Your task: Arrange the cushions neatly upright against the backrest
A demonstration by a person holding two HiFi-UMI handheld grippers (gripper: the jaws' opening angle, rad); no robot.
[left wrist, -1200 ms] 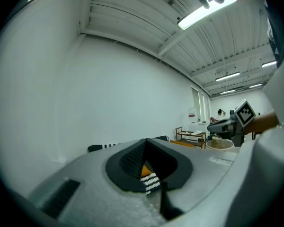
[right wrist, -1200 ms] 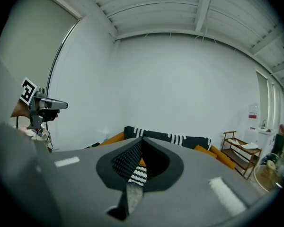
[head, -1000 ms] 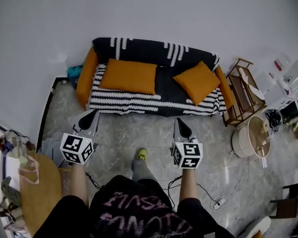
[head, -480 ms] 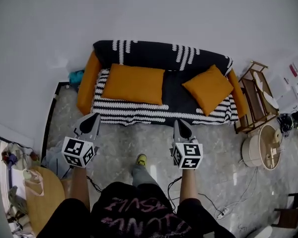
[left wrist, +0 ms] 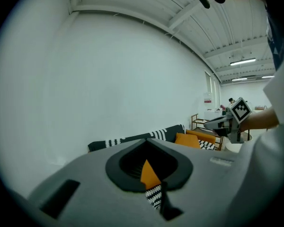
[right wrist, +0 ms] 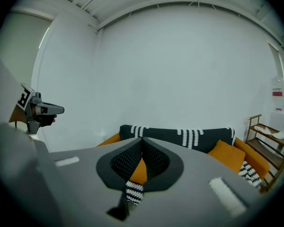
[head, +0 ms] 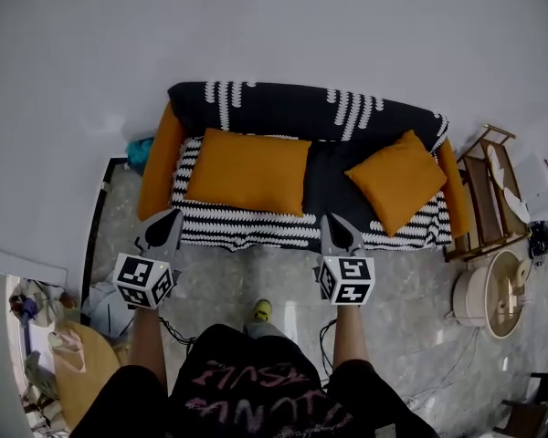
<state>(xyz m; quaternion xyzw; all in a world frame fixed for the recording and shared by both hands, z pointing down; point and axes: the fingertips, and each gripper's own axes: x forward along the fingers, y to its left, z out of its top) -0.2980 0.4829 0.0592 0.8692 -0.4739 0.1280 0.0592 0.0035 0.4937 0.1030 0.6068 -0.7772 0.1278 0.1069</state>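
**Both grippers shut and empty in front of the sofa; cushions not upright**

Nearest the camera, the person's dark shirt with pink lettering (head: 247,400) fills the bottom of the head view, with a forearm reaching forward on each side. The left gripper (head: 171,217) and the right gripper (head: 331,224) are held side by side, well apart, both pointing at the sofa. Each has its jaws pressed together with nothing between them. Between the forearms, a yellow-green shoe (head: 262,309) stands on the grey marbled floor (head: 283,276).

Beyond the gripper tips, and untouched by them, stands the long sofa with a black-and-white patterned cover and orange arms (head: 247,234). The large rectangular orange cushion (head: 248,170) lies flat on the left half of the seat, with one long edge along the foot of the backrest. The smaller square orange cushion (head: 397,179) is on the right half, apart from the first one. It is turned askew with one corner towards the back, close to the right arm of the sofa.

Behind both cushions runs the black backrest with white dashed stripes (head: 292,112), set against a plain white wall (head: 256,26). A slatted wooden rack (head: 493,199) stands just beside the sofa's right end.
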